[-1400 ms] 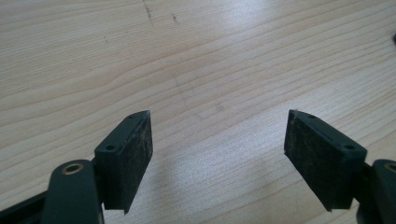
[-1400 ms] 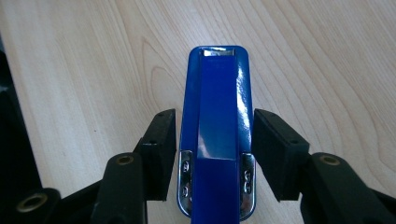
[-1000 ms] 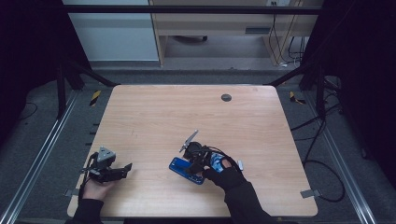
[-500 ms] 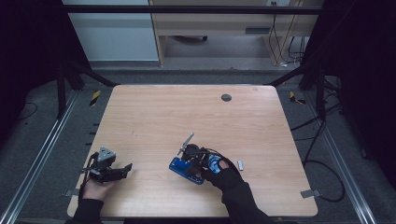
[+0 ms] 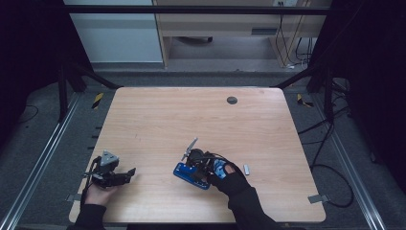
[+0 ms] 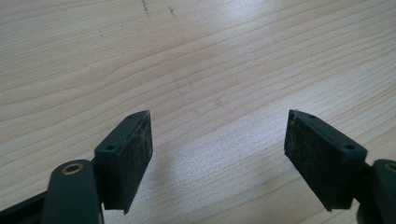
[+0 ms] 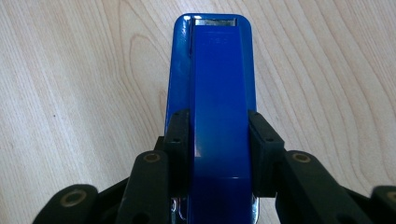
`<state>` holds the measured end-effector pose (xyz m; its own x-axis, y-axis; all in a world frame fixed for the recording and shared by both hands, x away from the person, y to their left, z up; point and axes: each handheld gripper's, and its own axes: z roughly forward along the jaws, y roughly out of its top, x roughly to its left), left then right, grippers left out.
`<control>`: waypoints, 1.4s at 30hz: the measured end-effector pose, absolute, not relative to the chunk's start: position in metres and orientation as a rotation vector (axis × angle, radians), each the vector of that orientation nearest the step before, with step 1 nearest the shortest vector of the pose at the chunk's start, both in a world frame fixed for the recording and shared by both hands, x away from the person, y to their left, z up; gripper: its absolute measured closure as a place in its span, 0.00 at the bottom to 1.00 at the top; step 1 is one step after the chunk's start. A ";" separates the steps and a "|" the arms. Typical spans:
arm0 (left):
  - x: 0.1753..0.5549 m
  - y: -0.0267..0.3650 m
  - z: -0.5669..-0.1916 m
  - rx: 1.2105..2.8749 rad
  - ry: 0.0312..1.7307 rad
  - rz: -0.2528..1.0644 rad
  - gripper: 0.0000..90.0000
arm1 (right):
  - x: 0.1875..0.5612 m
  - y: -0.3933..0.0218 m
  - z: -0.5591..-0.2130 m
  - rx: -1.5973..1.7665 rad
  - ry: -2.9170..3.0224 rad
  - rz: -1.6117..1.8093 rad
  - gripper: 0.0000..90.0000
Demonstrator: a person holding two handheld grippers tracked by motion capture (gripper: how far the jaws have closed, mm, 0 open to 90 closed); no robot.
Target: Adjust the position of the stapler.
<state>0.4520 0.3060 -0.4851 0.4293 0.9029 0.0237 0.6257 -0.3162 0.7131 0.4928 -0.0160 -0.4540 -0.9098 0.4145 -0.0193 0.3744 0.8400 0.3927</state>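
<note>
High view: I see the wooden table point(image 5: 158, 120) from above, with my right gripper point(image 5: 191, 168) near the front edge, a little right of centre, set over a blue stapler point(image 5: 187, 174) that lies flat on the wood. My gloved right hand point(image 5: 231, 177) comes in from the near edge behind it. A small grey metal piece point(image 5: 246, 168) lies on the table just right of that hand, apart from it. My left gripper point(image 5: 125, 173) rests well to the left, near the front left corner, held in my left hand point(image 5: 98, 194), with its grey three-cornered plate on top. A dark round grommet point(image 5: 231, 100) sits in the far part of the table. In the right gripper view, the stapler point(image 7: 215, 93) runs lengthwise away from the camera between the two black jaws, whose pads point(image 7: 180, 140) press against its two long sides; the jaws have just been closing onto it, and it still rests on the wood. In the left gripper view, the left jaws stand wide apart over bare wood, with nothing between the pads point(image 6: 135, 149).
</note>
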 end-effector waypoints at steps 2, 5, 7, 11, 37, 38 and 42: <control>0.452 0.306 -0.485 2.055 1.283 0.567 0.26 | 0.492 -0.017 -0.453 0.629 2.920 0.573 0.73; 0.452 0.306 -0.485 2.055 1.283 0.566 0.26 | 0.492 -0.022 -0.450 0.618 2.913 0.580 0.73; 0.452 0.305 -0.485 2.053 1.284 0.565 0.26 | 0.493 -0.027 -0.447 0.616 2.909 0.592 0.73; 0.452 0.305 -0.486 2.055 1.281 0.565 0.26 | 0.494 -0.033 -0.441 0.594 2.900 0.597 0.73; 0.453 0.304 -0.486 2.063 1.277 0.553 0.26 | 0.489 -0.050 -0.444 0.218 3.046 0.625 0.73; 0.453 0.304 -0.486 2.065 1.276 0.553 0.26 | 0.490 -0.050 -0.445 0.216 3.048 0.628 0.73; 0.453 0.304 -0.487 2.063 1.278 0.553 0.26 | 0.490 -0.055 -0.448 0.223 3.043 0.668 0.73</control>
<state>0.4530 0.3040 -0.4868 0.4386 0.8985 0.0186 0.6286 -0.3215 0.7081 0.4904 -0.0548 -0.4484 -0.9896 0.1430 0.0129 0.1353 0.8984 0.4179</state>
